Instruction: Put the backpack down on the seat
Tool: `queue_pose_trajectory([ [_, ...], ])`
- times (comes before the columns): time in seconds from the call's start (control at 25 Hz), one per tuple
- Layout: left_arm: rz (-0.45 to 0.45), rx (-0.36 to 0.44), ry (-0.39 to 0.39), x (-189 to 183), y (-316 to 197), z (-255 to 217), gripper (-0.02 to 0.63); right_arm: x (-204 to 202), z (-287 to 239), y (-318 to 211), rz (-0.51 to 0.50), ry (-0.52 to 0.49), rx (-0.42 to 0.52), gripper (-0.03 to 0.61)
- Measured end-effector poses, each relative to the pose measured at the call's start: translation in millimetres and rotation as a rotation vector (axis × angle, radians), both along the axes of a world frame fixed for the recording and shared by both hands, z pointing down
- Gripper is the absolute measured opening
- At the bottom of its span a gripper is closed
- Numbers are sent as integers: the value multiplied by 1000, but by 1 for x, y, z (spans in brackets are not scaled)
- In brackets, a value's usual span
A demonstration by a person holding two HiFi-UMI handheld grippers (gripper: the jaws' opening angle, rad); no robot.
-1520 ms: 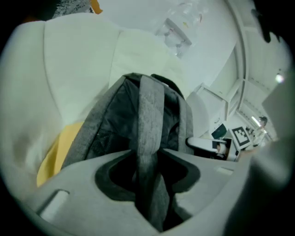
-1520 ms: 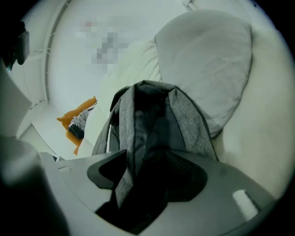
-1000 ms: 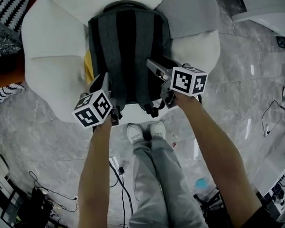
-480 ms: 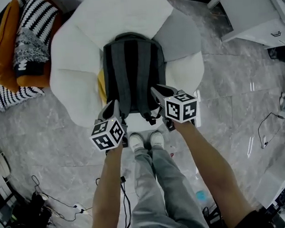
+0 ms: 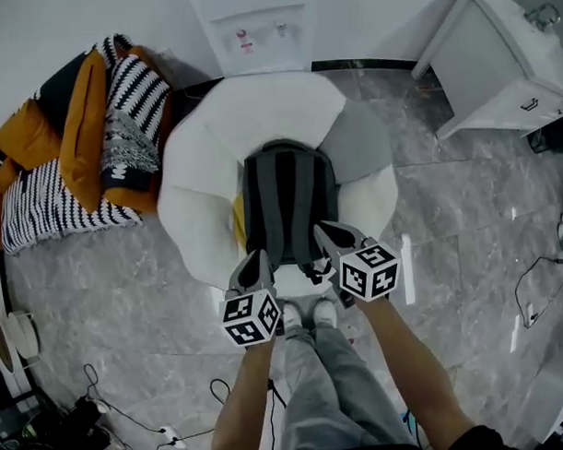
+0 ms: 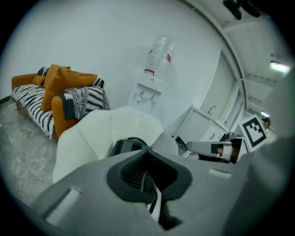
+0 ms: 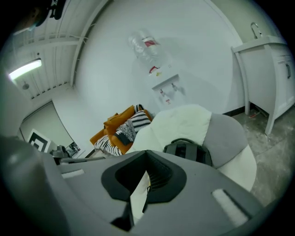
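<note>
The dark grey backpack point(image 5: 288, 205) stands upright on the white armchair point(image 5: 194, 222), its straps facing me and its top against the backrest. Both grippers hang in front of the chair, apart from the bag. My left gripper point(image 5: 258, 260) is by the bag's lower left corner, its jaws shut with nothing between them. My right gripper point(image 5: 324, 230) is by the lower right corner, also shut and empty. In the left gripper view the backpack point(image 6: 127, 144) peeks over the closed left gripper point(image 6: 147, 154). In the right gripper view the backpack point(image 7: 186, 150) sits beyond the closed right gripper point(image 7: 146, 156).
An orange sofa with striped cushions point(image 5: 76, 162) stands left of the chair. A water dispenser point(image 5: 256, 27) is behind it against the wall, and a white cabinet point(image 5: 502, 73) at the right. Cables point(image 5: 122, 410) lie on the marble floor. The person's shoes point(image 5: 308, 313) touch the chair front.
Both grippers have drawn back from the backpack and their jaws have closed. The backpack stays on the seat. The view has pulled away, showing more of the room.
</note>
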State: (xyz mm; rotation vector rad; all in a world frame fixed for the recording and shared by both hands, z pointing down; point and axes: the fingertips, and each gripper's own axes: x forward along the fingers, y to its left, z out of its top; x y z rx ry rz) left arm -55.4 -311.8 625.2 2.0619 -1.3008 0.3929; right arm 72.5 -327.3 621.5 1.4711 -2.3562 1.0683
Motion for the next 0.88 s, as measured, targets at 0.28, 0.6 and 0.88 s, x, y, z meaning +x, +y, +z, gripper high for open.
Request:
queue_pose_trajectory([
  [0.28,80,108,-61,14,-6,-99,0,16,-95,3,32,47,109,2],
  [0.6,110,254,-44,49,3,-224,0,22,-217,11,26,151,282,3],
  [0.88,135,377,-43,58,9,-307,0,24,-319,22,33,189,443,3],
])
